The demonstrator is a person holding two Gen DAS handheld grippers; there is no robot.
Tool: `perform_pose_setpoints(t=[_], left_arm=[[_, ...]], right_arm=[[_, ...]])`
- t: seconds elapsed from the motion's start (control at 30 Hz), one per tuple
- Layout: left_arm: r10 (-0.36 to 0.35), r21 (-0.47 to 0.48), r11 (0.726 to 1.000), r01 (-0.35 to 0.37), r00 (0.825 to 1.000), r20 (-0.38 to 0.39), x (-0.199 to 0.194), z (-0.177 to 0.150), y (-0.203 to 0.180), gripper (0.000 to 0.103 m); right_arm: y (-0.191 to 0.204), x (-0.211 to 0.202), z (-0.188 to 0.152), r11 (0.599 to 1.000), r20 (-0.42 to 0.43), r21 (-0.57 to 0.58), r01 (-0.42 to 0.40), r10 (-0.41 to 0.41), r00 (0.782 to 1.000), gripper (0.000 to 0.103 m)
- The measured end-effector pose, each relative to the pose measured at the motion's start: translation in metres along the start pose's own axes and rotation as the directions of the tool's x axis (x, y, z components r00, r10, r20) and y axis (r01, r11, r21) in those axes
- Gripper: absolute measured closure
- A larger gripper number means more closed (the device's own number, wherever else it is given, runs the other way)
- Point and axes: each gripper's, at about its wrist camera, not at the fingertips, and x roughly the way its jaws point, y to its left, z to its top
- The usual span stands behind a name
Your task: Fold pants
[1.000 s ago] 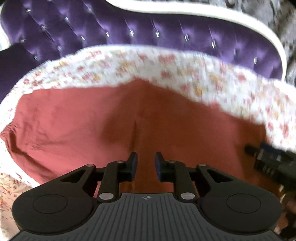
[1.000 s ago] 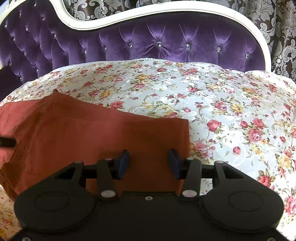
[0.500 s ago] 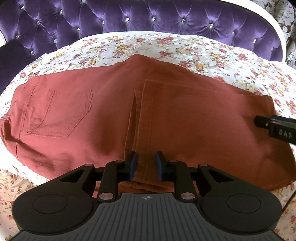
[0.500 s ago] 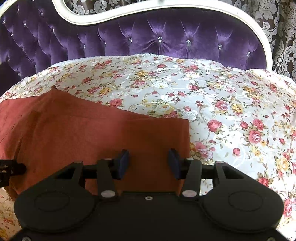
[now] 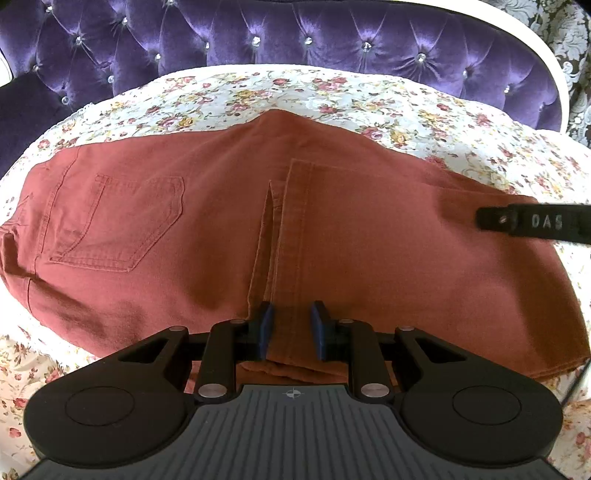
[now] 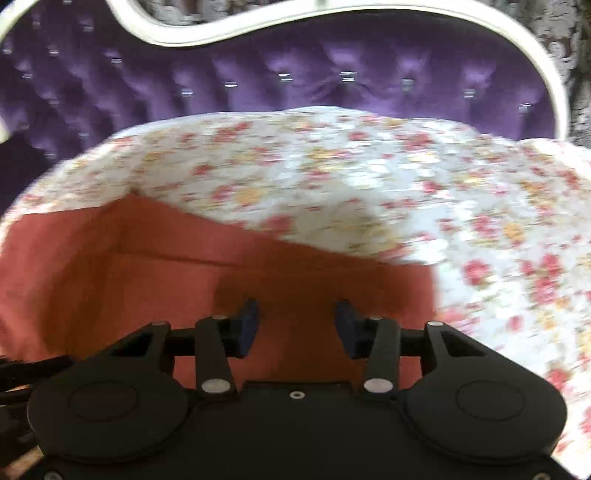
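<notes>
Rust-red pants (image 5: 221, 229) lie folded flat on a floral bedspread (image 5: 295, 88), back pocket at the left, leg hem laid over the middle. My left gripper (image 5: 288, 328) hovers open over the near edge of the pants at the leg hem, nothing between its fingers. The right gripper's black finger (image 5: 532, 221) shows at the right over the folded end. In the blurred right wrist view my right gripper (image 6: 295, 325) is open and empty above the right end of the pants (image 6: 184, 273).
A purple tufted headboard (image 5: 295, 40) with a white frame (image 6: 332, 18) rises behind the bed. Patterned wallpaper (image 5: 569, 22) is at the far right. The bedspread (image 6: 480, 221) extends to the right of the pants.
The left view has steadied and drawn back a little above the pants. The right gripper has moved, its view now blurred and shifted up and left; both stay open.
</notes>
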Motion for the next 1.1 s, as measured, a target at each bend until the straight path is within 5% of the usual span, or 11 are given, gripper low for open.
perform_pose_setpoints(t=[0.27, 0.5, 0.9, 1.1], left_arm=[[-0.044, -0.016, 0.999, 0.044, 0.999, -0.009, -0.003, 0.002, 0.011, 0.080], [0.063, -0.019, 0.998, -0.062, 0.998, 0.025, -0.020, 0.004, 0.038, 0.079], [0.142, -0.139, 0.982, -0.131, 0.987, 0.070, -0.046, 0.011, 0.139, 0.072], [0.232, -0.215, 0.954, -0.207, 0.968, 0.097, -0.063, 0.009, 0.214, 0.056]], right_arm=[[0.048, 0.002, -0.018, 0.992, -0.035, -0.085, -0.090, 0.087, 0.996, 0.057], [0.067, 0.001, -0.025, 0.991, -0.033, -0.106, -0.082, 0.079, 0.996, 0.053], [0.093, -0.004, -0.041, 0.980, -0.041, -0.175, -0.096, 0.090, 0.995, 0.052], [0.095, -0.002, -0.041, 0.980, -0.042, -0.179, -0.089, 0.083, 0.996, 0.051]])
